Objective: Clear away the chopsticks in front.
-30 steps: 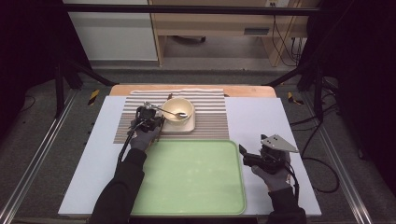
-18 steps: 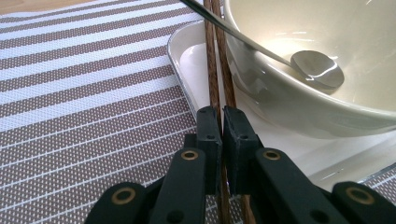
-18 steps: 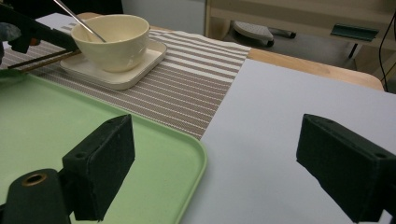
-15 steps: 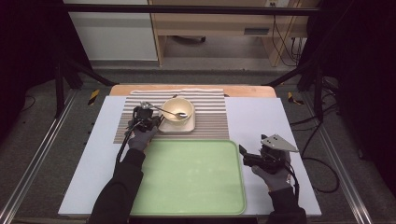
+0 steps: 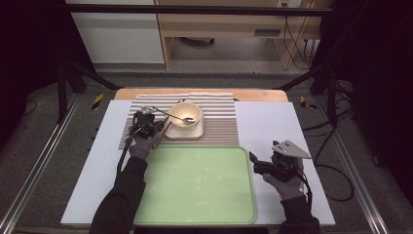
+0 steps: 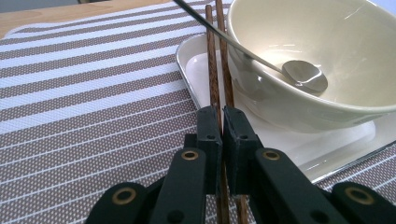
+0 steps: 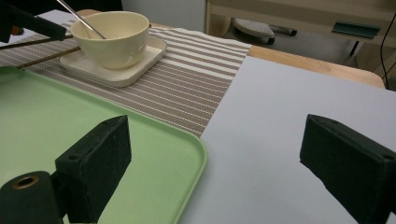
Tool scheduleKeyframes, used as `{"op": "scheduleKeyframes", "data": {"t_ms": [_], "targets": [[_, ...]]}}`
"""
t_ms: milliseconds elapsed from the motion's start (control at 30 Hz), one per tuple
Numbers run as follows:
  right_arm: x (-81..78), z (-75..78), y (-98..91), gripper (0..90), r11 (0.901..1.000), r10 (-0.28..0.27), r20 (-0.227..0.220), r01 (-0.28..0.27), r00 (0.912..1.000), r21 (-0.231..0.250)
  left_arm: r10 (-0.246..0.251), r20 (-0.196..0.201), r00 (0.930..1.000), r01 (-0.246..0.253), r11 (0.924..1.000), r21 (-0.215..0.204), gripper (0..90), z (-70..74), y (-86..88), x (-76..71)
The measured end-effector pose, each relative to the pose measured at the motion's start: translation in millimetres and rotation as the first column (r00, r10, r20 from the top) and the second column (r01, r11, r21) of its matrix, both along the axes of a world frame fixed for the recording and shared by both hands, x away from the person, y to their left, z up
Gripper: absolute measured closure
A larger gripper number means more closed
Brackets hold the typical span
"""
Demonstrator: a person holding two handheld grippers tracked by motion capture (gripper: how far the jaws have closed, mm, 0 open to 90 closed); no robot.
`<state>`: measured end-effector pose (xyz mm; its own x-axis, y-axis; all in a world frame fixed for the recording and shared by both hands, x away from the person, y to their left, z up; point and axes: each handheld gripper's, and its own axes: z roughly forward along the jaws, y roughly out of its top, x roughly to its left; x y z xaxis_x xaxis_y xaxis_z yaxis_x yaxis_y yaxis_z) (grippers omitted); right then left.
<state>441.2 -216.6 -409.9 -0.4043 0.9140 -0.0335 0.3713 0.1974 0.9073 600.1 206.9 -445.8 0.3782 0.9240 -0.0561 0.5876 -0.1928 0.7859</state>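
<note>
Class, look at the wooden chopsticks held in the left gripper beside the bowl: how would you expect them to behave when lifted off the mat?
The chopsticks look thin, rigid and probably light. The left gripper holds both near one end, so the long free ends may droop or scissor apart. Being round and smooth, they could slip or roll on the plate under the bowl.

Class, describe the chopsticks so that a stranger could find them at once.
Find the striped mat beyond the green tray. On it a square plate carries a cream bowl. The chopsticks are two dark wooden sticks at the plate's edge, unlike the shiny metal spoon.
</note>
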Motion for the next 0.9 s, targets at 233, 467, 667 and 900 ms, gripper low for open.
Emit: {"op": "scheduleKeyframes", "data": {"t_ms": [233, 467, 667, 900], "targets": [[0.0, -0.1, -0.1, 8.8, 1.0000, -0.002, 0.001, 0.002, 1.0000, -0.003, 0.008, 0.011, 0.9999, -0.008, 0.9999, -0.015, 85.4, 3.7, 8.3, -6.4], [0.6, -0.7, 0.2, 7.6, 1.0000, 0.002, -0.007, -0.002, 1.0000, -0.006, 0.007, 0.024, 0.9997, -0.007, 0.9999, -0.016, 85.4, 7.7, 18.2, -19.4], [0.5, -0.8, 0.9, 7.0, 1.0000, 0.000, -0.012, 0.000, 0.9999, -0.008, 0.019, 0.035, 0.9992, -0.019, 0.9997, -0.016, 85.4, 10.0, 29.4, -35.0], [1.0, -1.2, 1.0, 6.7, 0.9999, 0.002, -0.011, -0.002, 0.9999, -0.013, 0.025, 0.059, 0.9979, -0.024, 0.9995, -0.018, 85.4, 17.0, 39.6, -52.4]]}}
